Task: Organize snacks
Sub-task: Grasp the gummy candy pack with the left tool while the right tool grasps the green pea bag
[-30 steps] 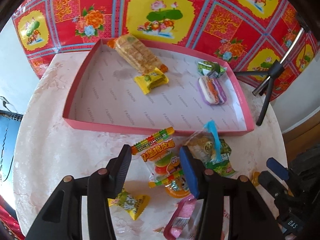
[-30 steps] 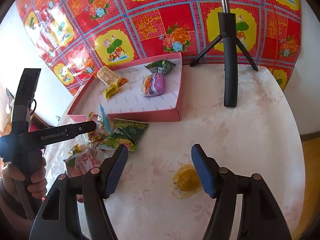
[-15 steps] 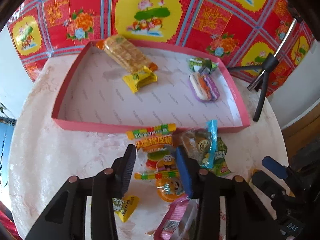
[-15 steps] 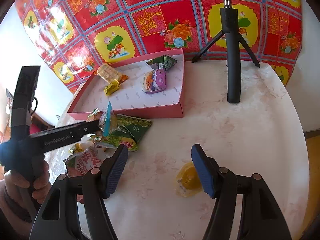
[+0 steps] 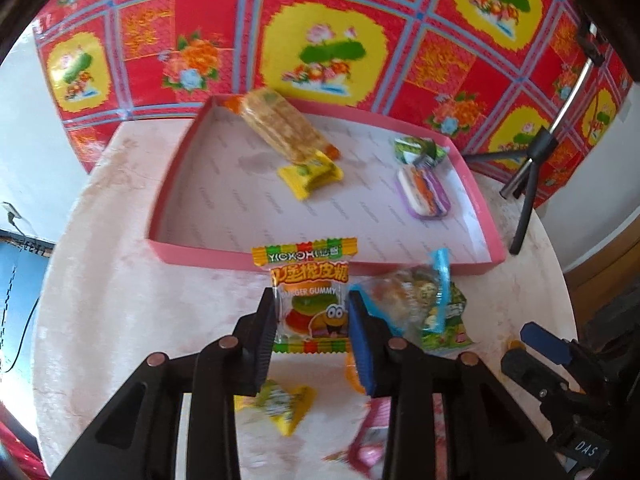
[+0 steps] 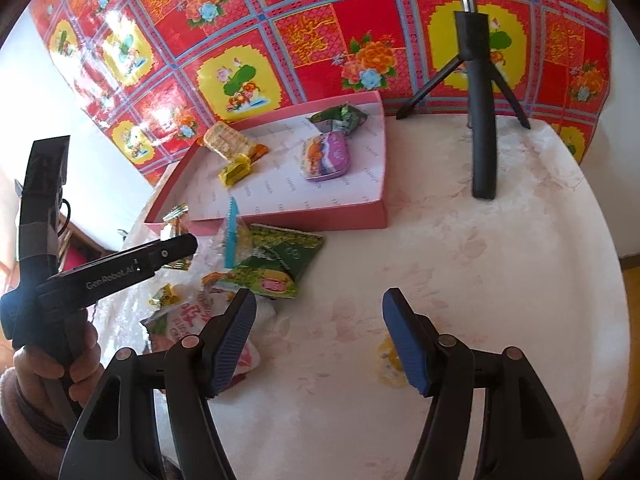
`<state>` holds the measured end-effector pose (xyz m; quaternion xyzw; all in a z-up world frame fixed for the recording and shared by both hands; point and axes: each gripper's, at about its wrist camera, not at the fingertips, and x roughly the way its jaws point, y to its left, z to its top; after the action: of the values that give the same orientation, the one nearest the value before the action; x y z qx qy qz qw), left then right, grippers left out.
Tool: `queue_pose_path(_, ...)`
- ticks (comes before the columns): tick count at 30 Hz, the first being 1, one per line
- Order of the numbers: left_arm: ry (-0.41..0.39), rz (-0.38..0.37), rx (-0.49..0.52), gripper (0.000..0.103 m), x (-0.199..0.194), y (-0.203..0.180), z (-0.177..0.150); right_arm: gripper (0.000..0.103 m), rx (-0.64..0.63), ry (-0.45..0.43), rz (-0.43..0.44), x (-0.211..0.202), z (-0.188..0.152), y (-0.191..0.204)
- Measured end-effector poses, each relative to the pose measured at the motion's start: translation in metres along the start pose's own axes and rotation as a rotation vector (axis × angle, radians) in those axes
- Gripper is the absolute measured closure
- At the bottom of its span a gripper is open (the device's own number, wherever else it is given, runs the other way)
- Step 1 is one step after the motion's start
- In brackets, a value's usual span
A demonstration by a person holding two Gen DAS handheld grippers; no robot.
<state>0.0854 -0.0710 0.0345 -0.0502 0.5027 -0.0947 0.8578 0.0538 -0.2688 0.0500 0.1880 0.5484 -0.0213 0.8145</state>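
— Pale marbled table (image 6: 460,260) underfoot, red floral cloth (image 5: 224,40) hung behind. What's nearest?

— From the left wrist, the left gripper (image 5: 312,320) is closing its jaws on the burger gummy packet (image 5: 310,300); both pads sit against the packet's sides. Below it lie a yellow candy wrapper (image 5: 288,404) and a pink packet (image 5: 372,436), both blurred, so I can't read them.

— And the other claw?

— The right gripper (image 6: 320,340) hangs released, jaws wide over bare table, nothing between them. A small yellow jelly cup (image 6: 390,360) sits just beside its right finger.

— Further out?

— Right of the gummy packet, a clear bag with a blue seal (image 5: 416,300) lies on a green snack bag (image 5: 448,324). Beyond them is the pink tray (image 5: 168,200), holding a cracker pack (image 5: 280,128), a yellow candy (image 5: 310,176), a purple packet (image 5: 426,194) and a green wrapper (image 5: 416,152).

— Farthest?

— A black tripod (image 6: 482,120) on the table's back edge.
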Motion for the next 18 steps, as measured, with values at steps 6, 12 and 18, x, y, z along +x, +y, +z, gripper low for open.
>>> queue_pose_path(6, 0.003, 0.038, -0.024, 0.067, -0.010, 0.024, 0.001, 0.036, 0.003, 0.006, 0.016, 0.010, 0.007, 0.012)
queue_pose_path(12, 0.015, 0.046, -0.052, 0.067, -0.018, 0.043, 0.004, 0.036, 0.030, 0.044, 0.032, 0.031, 0.018, 0.022)
queue_pose_path(18, 0.024, 0.038, -0.055, 0.067, -0.016, 0.046, 0.001, 0.036, -0.006, 0.067, -0.011, 0.049, 0.021, 0.033)
